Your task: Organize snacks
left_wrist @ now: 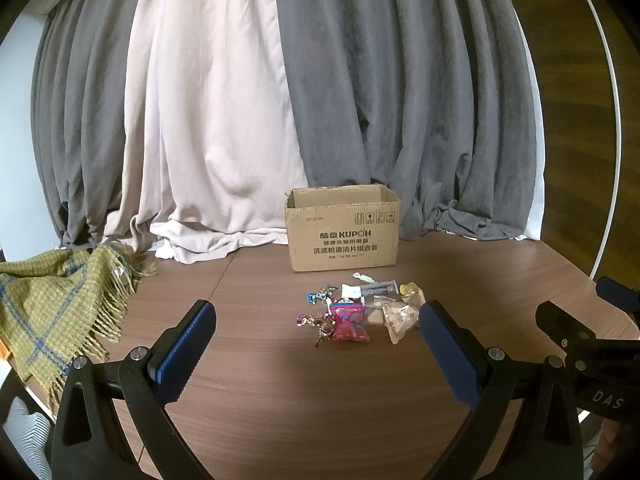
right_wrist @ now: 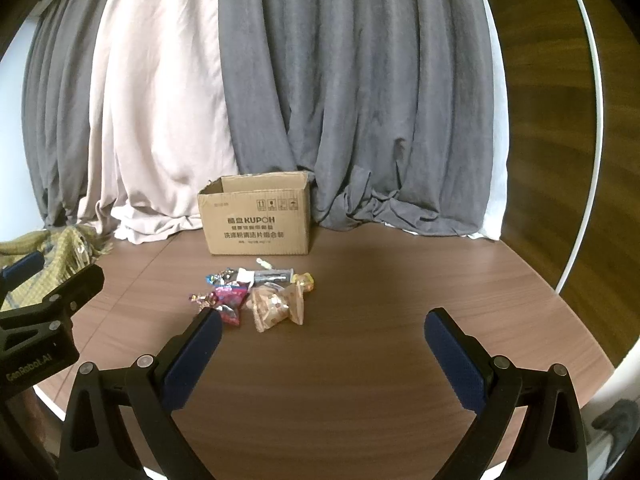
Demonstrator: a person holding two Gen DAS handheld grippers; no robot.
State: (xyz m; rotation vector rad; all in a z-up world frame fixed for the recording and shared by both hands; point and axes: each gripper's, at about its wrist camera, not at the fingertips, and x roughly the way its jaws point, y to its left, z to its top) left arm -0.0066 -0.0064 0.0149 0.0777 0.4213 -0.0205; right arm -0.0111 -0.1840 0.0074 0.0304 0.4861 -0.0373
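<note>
Nothing sorted yet: snack pile (left_wrist: 360,312) loose on counter (left_wrist: 280,380), ahead of both grippers, short of cardboard box (left_wrist: 342,232). Left gripper (left_wrist: 318,344) and right gripper (right_wrist: 323,350) spread wide, empty.

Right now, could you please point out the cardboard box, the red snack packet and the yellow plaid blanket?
cardboard box (left_wrist: 343,236), left wrist view, printed front wall.
red snack packet (left_wrist: 349,322), left wrist view, middle of its face.
yellow plaid blanket (left_wrist: 52,300), left wrist view, woven middle.
</note>
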